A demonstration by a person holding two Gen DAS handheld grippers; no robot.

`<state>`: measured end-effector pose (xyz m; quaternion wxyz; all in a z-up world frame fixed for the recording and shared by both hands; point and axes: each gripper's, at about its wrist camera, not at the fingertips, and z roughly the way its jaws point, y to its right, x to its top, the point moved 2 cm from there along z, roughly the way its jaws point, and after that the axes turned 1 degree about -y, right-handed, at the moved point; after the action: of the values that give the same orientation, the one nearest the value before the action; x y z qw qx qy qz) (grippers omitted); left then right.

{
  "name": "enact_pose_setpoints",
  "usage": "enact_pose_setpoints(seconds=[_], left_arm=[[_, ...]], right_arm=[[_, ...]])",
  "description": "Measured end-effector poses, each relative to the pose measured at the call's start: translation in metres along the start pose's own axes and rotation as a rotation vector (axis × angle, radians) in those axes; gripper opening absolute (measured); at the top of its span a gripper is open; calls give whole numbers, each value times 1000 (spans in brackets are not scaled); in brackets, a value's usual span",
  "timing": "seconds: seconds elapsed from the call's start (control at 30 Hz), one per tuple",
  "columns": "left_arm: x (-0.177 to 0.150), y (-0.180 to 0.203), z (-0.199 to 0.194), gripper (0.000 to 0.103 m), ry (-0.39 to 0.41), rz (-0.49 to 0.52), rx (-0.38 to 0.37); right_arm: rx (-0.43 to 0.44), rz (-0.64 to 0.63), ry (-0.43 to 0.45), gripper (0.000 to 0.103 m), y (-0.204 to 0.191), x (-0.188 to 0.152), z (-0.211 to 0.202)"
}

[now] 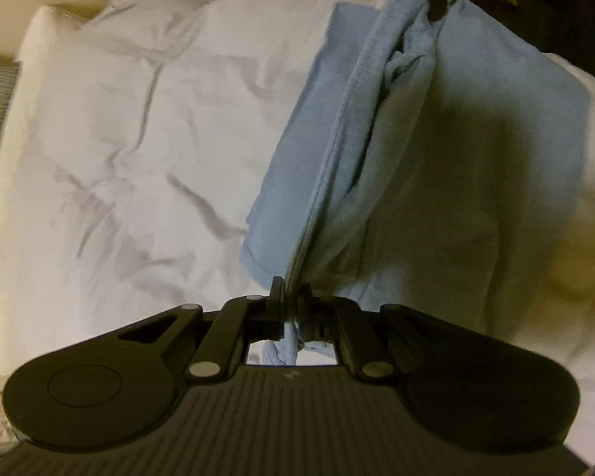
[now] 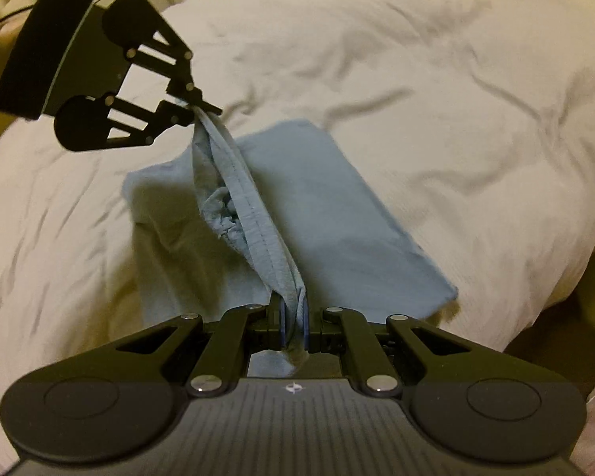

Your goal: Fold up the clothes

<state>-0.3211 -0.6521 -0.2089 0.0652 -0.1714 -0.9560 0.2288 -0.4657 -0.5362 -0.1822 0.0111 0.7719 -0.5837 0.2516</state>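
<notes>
over the middle of the bed (image 2: 416,79), we are pinching the blue garment's (image 2: 337,206) hem taut: left gripper (image 2: 202,105) and right gripper (image 2: 293,317) both clamping it. uneven pull risks slipping, skewing the fold.

I am working over a bed (image 2: 436,91) covered in a wrinkled white duvet, and a light blue garment (image 2: 337,206) is lying partly flat on it.
</notes>
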Motion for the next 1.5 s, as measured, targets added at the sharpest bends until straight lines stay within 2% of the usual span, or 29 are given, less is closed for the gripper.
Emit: enact_pose_setpoints(seconds=[0.2,0.43,0.73,1.17,1.2,1.27,1.3,1.4,1.5], left_arm=[[15,-22,54,4,-14,3,-103],[14,-29,76,4,0,-37,-163],[11,-35,79,5,45,-69,-155],[20,-35,75,5,93,-33,-103],[19,-36,76,8,92,-42,-92],[17,-39,79,24,90,-61,-70],[14,-42,80,36,86,-91,-47],[1,-63,80,37,59,-242,39],[-17,-83,75,37,46,-401,59]], right_arm=[[55,173,-47,7,51,3,27],[61,245,-52,8,70,0,43],[14,295,2,8,70,-2,39],[-37,380,27,6,68,-13,28],[-35,387,24,6,68,-14,28],[-40,382,16,6,67,-13,31],[-45,380,15,6,66,-12,31],[-61,396,21,9,70,-14,27],[-55,429,29,19,76,-19,20]])
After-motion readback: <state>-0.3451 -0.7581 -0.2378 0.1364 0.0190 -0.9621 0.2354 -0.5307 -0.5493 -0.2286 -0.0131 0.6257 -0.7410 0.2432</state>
